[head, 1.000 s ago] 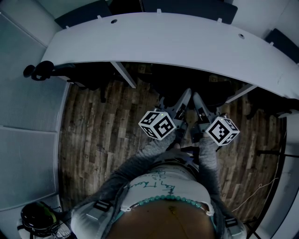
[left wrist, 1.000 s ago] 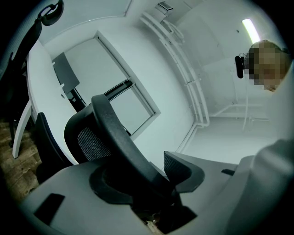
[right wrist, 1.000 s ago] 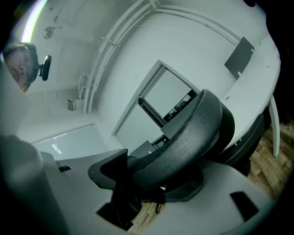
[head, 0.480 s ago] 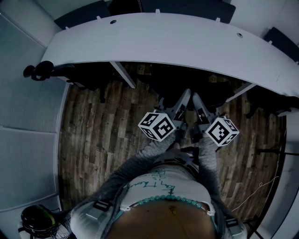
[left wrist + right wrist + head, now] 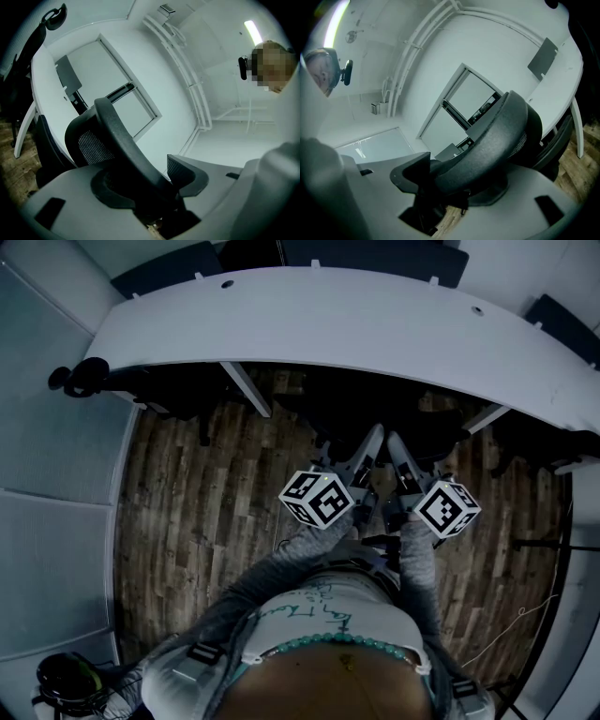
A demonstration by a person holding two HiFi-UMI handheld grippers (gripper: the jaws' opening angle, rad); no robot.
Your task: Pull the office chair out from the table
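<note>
Black plastic rim and mesh of the office chair [image 5: 119,140] fill the left gripper view. The curved top edge of the chair back passes between the jaws of the left gripper [image 5: 150,183]. The jaws stand wide and appear to press on the rim from both sides (contact at the far pad lies partly in shadow). Behind the chair, the white desk [image 5: 42,79] runs along the left of the frame.

Right gripper view: the right gripper [image 5: 454,180] grips the chair's rim likewise, jaws wide, one pad against each face of the thick dark edge. The desk edge and one white leg [image 5: 576,129] show at the right, above the wooden floor [image 5: 576,173].

Head view: both grippers point side by side, away from the person and toward the chair back. The office chair stands at the desk's near edge, its seat mostly under the curved top. Another dark chair [image 5: 122,385] is tucked in at the left.
</note>
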